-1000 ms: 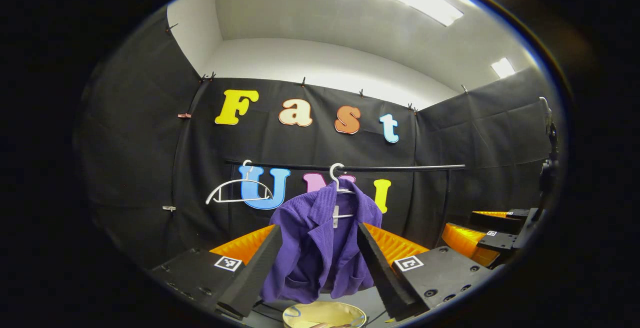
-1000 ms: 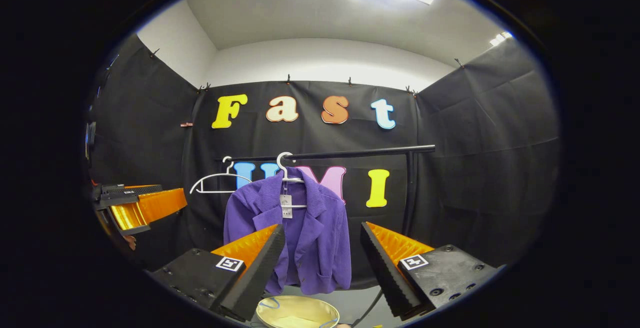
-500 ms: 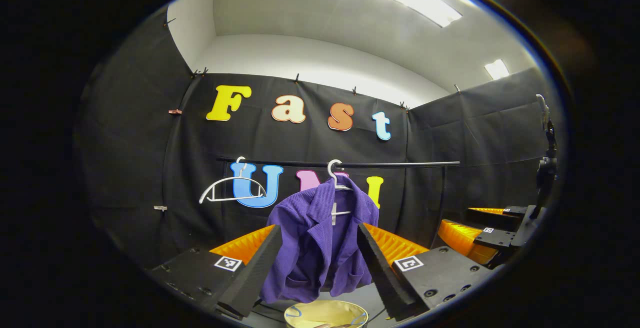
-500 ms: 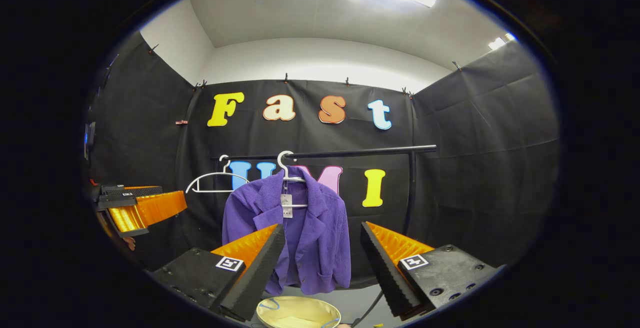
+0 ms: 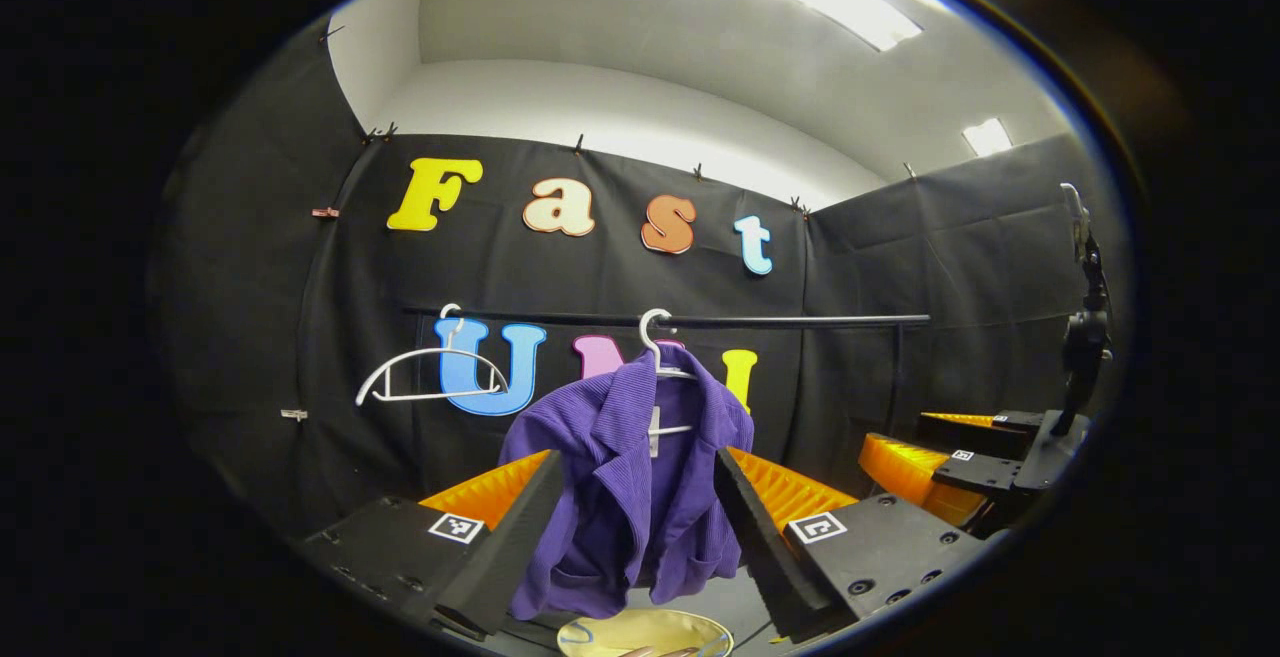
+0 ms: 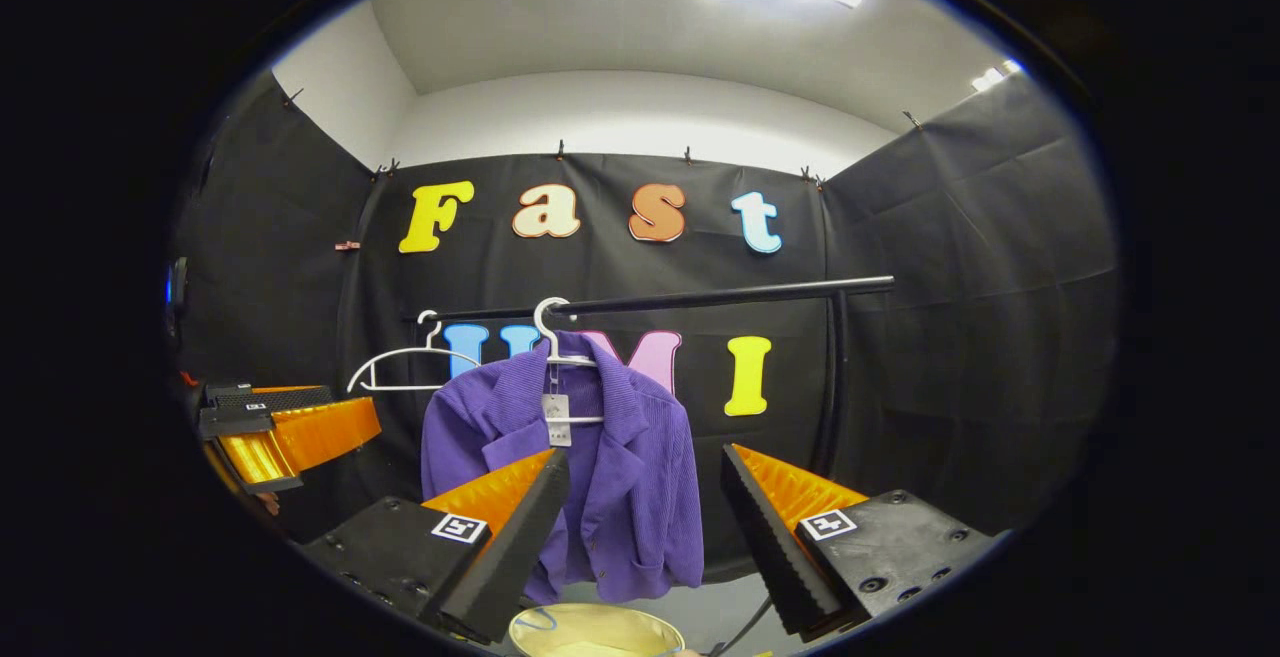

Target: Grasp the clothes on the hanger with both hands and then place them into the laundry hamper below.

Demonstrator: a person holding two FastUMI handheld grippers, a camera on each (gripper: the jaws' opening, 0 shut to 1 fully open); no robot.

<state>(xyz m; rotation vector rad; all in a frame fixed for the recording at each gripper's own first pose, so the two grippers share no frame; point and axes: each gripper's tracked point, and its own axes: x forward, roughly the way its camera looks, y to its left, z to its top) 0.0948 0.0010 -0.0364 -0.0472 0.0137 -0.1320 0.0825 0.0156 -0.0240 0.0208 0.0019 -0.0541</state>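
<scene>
A purple ribbed jacket [image 5: 630, 477] [image 6: 620, 477] hangs on a white hanger [image 5: 655, 352] [image 6: 550, 337] from a black rail [image 5: 780, 320] [image 6: 720, 297]. Below it sits the round yellow laundry hamper [image 5: 650, 632] [image 6: 595, 632]. My left gripper [image 5: 635, 502] is open, short of the jacket, with the cloth seen between its fingers. My right gripper [image 6: 640, 497] is open too, in front of the jacket's right half. In the left gripper view the right gripper [image 5: 950, 462] shows at the far right; in the right gripper view the left gripper [image 6: 290, 432] shows at the far left.
A second white hanger [image 5: 425, 377] [image 6: 405, 362] hangs bare on the rail, left of the jacket. The rail's upright post [image 6: 835, 377] stands at the right. A dark stand [image 5: 1085, 337] rises at the right edge of the left gripper view.
Both grippers have drifted closer to the rail and slightly right; the jacket sits a bit further left and larger in both views. Both stay open.
</scene>
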